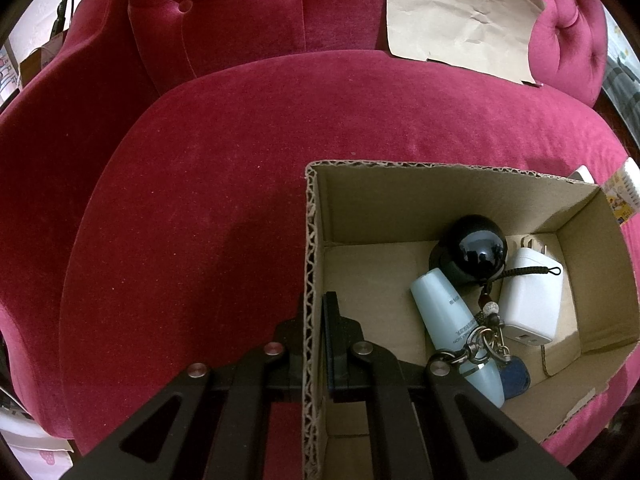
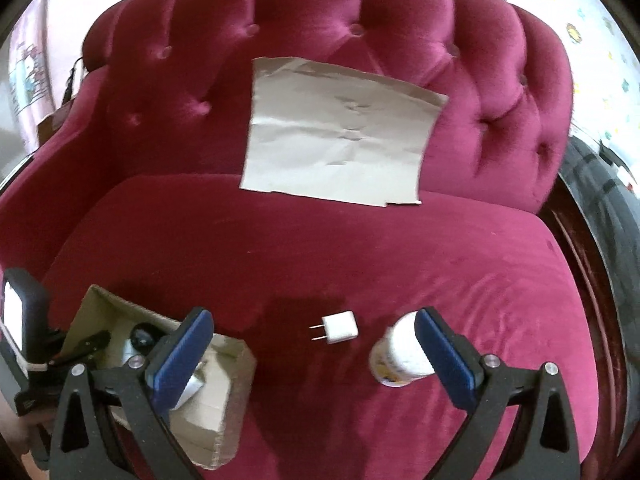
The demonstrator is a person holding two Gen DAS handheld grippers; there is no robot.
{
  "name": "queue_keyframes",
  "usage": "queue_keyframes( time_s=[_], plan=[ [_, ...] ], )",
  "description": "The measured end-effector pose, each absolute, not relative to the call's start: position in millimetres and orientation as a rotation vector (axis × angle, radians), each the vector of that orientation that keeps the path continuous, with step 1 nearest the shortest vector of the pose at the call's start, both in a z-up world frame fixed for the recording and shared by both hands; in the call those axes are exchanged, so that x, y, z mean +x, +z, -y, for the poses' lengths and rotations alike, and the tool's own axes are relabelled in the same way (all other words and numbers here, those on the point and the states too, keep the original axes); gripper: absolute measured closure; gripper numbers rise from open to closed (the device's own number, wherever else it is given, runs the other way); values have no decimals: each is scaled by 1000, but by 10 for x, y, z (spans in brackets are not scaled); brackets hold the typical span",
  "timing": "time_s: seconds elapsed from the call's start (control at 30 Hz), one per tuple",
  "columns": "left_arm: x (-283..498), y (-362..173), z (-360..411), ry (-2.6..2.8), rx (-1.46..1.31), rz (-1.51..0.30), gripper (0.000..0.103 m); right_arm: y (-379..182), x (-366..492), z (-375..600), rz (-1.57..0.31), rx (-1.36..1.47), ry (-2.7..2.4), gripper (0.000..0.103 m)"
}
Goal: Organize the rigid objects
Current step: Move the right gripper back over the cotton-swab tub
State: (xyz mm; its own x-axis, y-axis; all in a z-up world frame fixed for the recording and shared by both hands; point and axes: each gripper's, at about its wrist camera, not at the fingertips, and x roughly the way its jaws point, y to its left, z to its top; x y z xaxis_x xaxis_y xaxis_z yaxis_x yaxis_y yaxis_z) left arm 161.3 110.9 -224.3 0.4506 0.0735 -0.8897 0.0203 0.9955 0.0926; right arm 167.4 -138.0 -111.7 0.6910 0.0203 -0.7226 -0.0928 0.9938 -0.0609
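Two downward wrist views, shared armchair [image 1: 248,168]

A crimson velvet armchair [image 2: 360,240] with a button-tufted back fills both views; creased beige paper [image 2: 340,136] leans against it. Pale wall [image 2: 592,12] behind, perhaps with small coloured stickers.

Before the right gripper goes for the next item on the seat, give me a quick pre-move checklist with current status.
1. Left gripper clamped on the cardboard box wall: ok, jaws shut on the edge.
2. Right gripper free to pick: ok, jaws wide open, nothing between them.
3. Targets in view: ok, small white plug and white jar lie on the seat cushion.
4. Plug clear of neighbours: ok, it lies apart from jar and box.
5. Room in box: ok, bare floor beside the black ball, pale bottle, white charger and keys.
6. Jar lid closed: cannot tell.
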Motion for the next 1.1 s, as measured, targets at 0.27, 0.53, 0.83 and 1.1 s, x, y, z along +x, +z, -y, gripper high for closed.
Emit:
queue_keyframes(
  time_s=[0.27,0.53,0.83,1.1],
  plan=[
    [1612,-2245,-1107,34,96,-1103,98,-1197,1709,1696,-815,-87,-22,0],
    [1613,-2245,-1106,34,96,-1103,98,-1413,1786,1935,-861,-71,-71,0],
    [1611,-2250,-1099,36,98,-1103,98,-1667,1893,2129,-912,-34,-102,0],
    [1613,-2250,-1104,37,98,-1104,98,-1879,1966,2246,-961,-10,-108,0]
  ],
)
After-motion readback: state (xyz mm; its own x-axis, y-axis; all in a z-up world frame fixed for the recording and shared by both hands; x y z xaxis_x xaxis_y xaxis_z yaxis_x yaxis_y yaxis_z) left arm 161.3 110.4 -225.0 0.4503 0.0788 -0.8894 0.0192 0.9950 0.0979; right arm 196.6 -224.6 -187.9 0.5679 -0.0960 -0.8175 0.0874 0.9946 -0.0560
